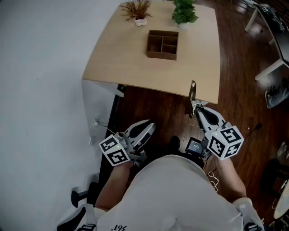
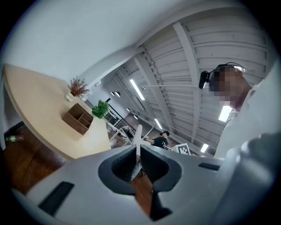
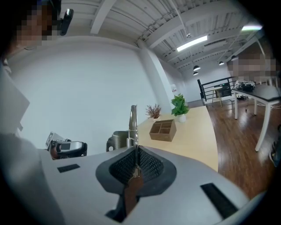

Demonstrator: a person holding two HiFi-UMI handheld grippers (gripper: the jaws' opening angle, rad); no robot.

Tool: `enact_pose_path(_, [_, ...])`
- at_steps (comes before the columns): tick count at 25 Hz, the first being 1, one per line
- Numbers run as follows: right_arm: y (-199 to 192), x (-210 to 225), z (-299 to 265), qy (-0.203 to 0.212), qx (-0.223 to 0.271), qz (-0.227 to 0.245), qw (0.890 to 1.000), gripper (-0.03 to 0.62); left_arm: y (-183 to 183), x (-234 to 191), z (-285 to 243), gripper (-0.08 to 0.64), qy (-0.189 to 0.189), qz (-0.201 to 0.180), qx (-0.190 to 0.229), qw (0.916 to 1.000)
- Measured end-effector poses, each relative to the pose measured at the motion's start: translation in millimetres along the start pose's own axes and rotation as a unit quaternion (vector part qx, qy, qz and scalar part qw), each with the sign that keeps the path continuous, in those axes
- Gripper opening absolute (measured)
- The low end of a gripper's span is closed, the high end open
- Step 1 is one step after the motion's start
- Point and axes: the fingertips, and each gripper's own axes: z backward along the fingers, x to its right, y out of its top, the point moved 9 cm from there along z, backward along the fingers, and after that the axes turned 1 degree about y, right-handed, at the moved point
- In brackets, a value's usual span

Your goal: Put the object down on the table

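As right tongs (image 3: 136, 153) grip, bar (image 3: 133, 117) protrudes.

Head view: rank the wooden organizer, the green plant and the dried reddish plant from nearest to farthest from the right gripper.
From the right gripper, its fingers shut on a slim metal tool:
1. Wooden organizer: mid-table, ahead and to the left.
2. Green plant: far edge of the table, right side.
3. Dried reddish plant: far edge, further left.
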Motion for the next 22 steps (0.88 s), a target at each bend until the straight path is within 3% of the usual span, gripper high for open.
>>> enact_pose_path(7, [17.9,3.8,-45.9,0.004,-0.008,0.0,1.0,0.006,40.5,-36.0,-12.6,0.006,0.0,-0.012,0.014,0.9998])
enact_pose_path(9, [22.6,2.2,-64.4,-0.005,-0.003,-0.002,1.0,0.006,54.6,-54.4,-14.7,0.098,-0.008,-0.011,0.009,0.9999])
enact_pose_path(22, [63.0,-22.2,-170.1,-0.083,0.007,-0.02,0.996,0.006,153.7,-170.2,-21.5,0.097,-0.061,-0.019,-0.051,0.9967])
